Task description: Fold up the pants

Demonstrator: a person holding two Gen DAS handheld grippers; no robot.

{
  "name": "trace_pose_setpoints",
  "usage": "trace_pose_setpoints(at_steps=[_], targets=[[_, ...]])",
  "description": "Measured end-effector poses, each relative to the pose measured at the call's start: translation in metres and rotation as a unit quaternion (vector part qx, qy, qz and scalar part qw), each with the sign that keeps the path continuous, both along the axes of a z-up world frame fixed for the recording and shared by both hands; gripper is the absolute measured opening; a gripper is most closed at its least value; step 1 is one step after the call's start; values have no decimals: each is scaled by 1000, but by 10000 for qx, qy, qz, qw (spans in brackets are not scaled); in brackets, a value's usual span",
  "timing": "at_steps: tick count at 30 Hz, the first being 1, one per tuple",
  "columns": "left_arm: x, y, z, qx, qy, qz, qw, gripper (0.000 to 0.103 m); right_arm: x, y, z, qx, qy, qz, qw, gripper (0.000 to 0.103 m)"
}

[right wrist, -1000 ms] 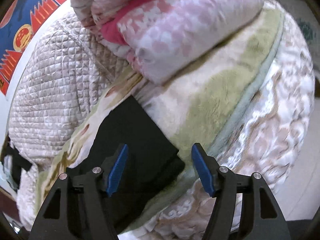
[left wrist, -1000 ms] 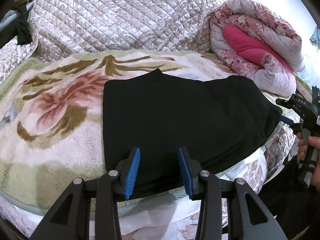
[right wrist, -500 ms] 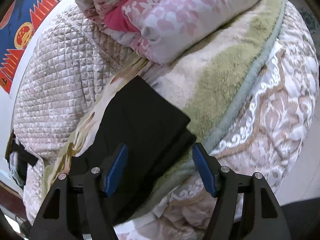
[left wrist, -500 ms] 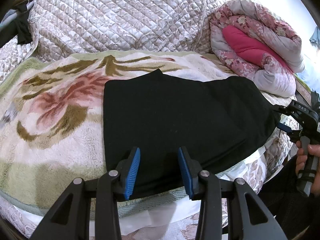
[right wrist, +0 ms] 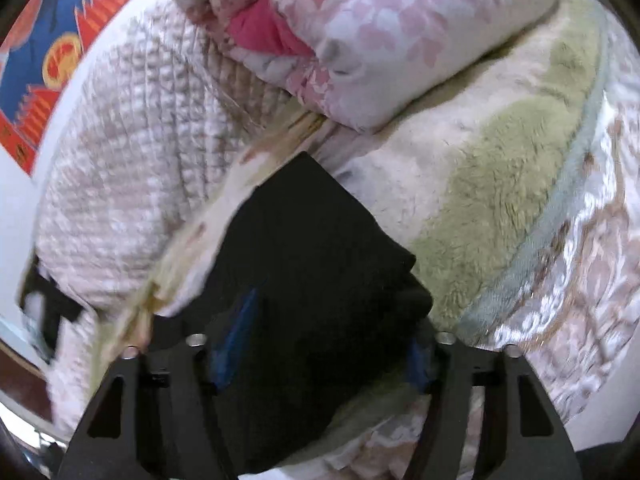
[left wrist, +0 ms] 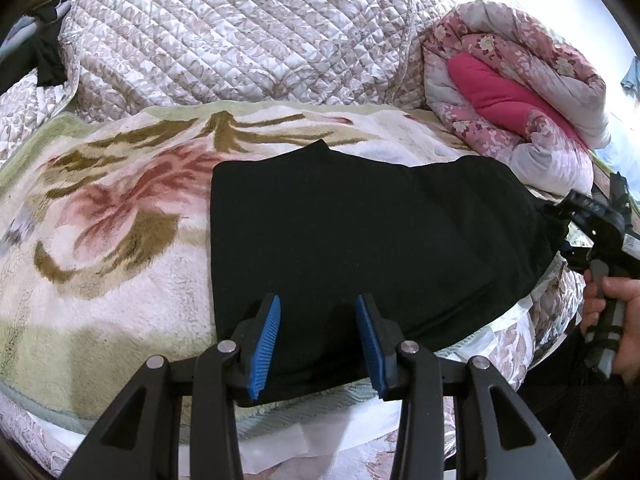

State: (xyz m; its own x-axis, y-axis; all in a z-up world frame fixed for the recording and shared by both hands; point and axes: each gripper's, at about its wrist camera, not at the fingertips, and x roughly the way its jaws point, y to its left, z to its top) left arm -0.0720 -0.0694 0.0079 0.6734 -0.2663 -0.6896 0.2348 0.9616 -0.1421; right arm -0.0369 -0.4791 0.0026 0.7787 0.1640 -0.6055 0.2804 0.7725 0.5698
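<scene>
Right gripper [right wrist: 320, 344] closing astride pants [left wrist: 360, 240] edge.

Each claw, the left claw [left wrist: 318, 340] and the right claw [right wrist: 320, 344], is a matte black frame with triangular cut-outs, silver pivot screws and ribbed blue pads [left wrist: 266, 346], the right one's grey-and-black handle seemingly carrying a small white label.
</scene>
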Motion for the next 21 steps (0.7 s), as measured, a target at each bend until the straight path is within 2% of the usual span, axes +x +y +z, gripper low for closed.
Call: trace_pose_setpoints(at_steps=[2,5,9,12,16,21], targets=[[1,1,0,-9,-1,27,10000,42,5,1,5,30,-50,130,9999,29],[1,4,0,-13,-6,84,10000,42,12,7,13,-115,-156,267,9995,29],[4,9,1,-22,7,182,9998,42,30,6,3,-149,154,353,9991,28],[5,12,1,-12,9,252,9997,42,26,11,15,-248,-21,415,9988,21],[7,16,1,-47,46,309,9995,42,26,25,37,-373,-246,609,9971,19],[6,20,5,-70,14,365,9993,42,33,61,68,-629,-560,1111,9902,17]])
